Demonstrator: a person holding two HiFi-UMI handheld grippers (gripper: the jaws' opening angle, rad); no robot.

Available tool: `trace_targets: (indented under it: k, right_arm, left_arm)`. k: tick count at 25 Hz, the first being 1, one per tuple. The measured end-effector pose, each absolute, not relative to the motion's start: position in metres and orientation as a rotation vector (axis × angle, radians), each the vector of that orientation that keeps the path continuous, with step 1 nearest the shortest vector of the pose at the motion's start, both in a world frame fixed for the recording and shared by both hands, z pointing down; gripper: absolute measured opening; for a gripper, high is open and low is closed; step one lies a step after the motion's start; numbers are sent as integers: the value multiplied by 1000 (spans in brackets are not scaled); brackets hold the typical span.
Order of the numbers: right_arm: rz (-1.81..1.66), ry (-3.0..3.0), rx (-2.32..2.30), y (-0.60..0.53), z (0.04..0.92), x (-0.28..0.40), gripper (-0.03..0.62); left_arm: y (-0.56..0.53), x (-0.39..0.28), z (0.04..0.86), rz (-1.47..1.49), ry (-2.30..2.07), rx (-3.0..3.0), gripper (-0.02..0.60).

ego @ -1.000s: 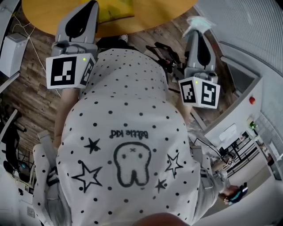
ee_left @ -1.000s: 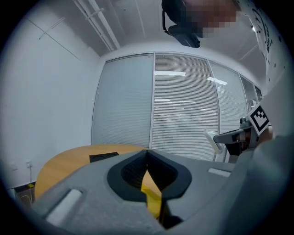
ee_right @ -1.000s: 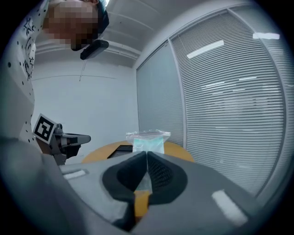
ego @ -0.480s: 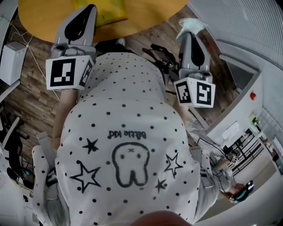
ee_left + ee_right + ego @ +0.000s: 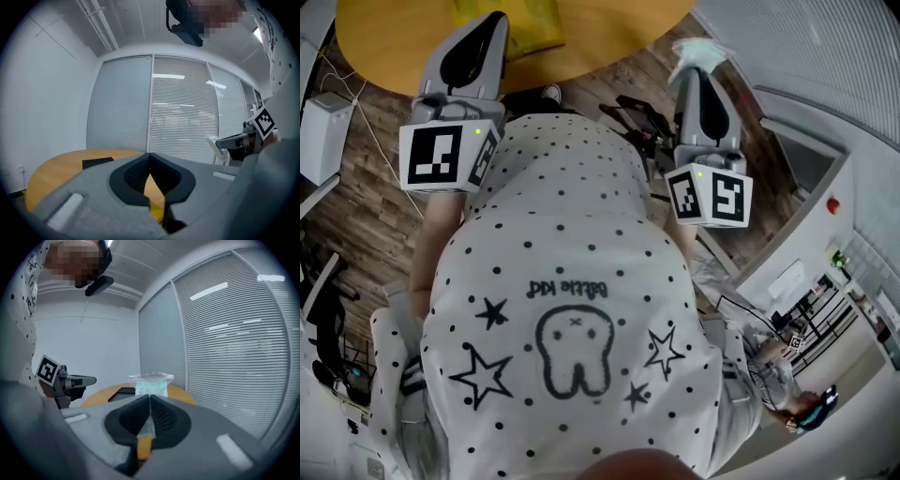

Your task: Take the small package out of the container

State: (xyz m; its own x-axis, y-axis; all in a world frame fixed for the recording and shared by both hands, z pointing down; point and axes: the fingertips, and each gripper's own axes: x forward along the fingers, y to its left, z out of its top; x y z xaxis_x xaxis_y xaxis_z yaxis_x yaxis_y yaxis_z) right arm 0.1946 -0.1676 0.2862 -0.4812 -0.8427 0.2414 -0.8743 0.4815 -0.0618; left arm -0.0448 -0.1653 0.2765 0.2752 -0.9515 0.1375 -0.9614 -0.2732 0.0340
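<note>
- The right gripper has its two fingers pressed onto the small package. This is a clear plastic pouch with pale teal contents, and it stands up out of the tips.
- The package is in the air, off to the right of the round wooden table and past its edge. It is over the plank floor, not over the tabletop.
- The left gripper has its fingers pressed together at the tips, with nothing between them. A narrow slit lower down between the pads shows only the table's orange top beyond.
- The left gripper reaches over the near edge of the table. The right gripper is held level with it, well apart, on the table's right side.
- A yellow, bag-like thing lies on the table just beyond the left gripper's tip. The pictures do not show whether it is the container.
- A flat black item lies on the tabletop further in, to the left of the left gripper's line.
- A wall of glass panels with closed blinds stands behind the table.
- From the head view, the person's white shirt with black dots, stars and a tooth drawing fills the space on the near side of the table. Each gripper's marker cube sits at the shirt's upper edge.
</note>
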Motion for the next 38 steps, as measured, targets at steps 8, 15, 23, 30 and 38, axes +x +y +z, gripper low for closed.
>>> trace_targets:
  k: [8,15,23,30,38]
  right_arm:
    - [255,-2550,1490,-171,282,196,5]
    - [245,-2551,1481,-172,281,194,4]
    - [246,-2561,1456,-173,283,190,5]
    - [237,-2543,1474,-174,283,192,3]
    - [213,-2490,1496,-169,282,201,5]
  left_arm:
    - [-168,-45,277,143,-1804,2436,8]
    - [-167,-44,277,113,-1787,2448,8]
    - [-167,-46,280,145,-1798,2434,8]
    - [-168,-49,280,152,-1804,2426,6]
    - [-172,-37,277,132,-1753,2466,7]
